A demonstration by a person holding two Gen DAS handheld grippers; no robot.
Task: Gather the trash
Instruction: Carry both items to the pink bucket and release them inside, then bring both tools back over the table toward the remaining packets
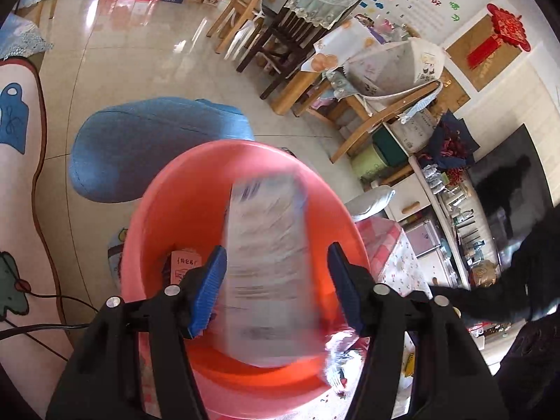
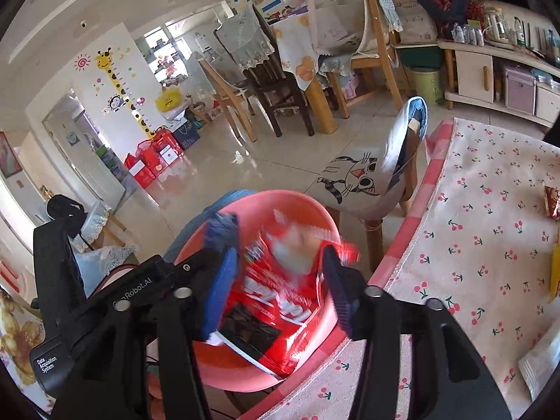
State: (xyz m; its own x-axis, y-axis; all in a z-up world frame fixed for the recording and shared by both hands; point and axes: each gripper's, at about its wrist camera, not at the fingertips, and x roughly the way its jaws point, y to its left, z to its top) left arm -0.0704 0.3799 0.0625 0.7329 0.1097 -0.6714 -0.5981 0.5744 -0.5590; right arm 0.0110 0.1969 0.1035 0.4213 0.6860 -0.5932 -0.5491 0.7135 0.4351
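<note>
A pink plastic basin (image 1: 168, 210) stands right below both grippers, by the table edge. In the left wrist view a tall white printed box (image 1: 266, 262), motion-blurred, is upright between the blue pads of my left gripper (image 1: 276, 280). A gap shows beside the right pad, so the jaws are open. In the right wrist view a blurred red snack packet (image 2: 280, 297) hangs over the basin (image 2: 325, 322) between the spread fingers of my right gripper (image 2: 278, 280), which is open. A small pink card (image 1: 185, 262) and a crumpled wrapper (image 1: 343, 357) lie in the basin.
A table with a cherry-print cloth (image 2: 490, 227) lies to the right, with a red packet (image 2: 552, 203), a yellow one (image 2: 554, 273) and a white one (image 2: 539, 364) on it. A cat-print chair (image 2: 364, 182) and a blue pouf (image 1: 147, 140) stand beyond the basin. A dark sleeve (image 1: 507, 297) reaches in.
</note>
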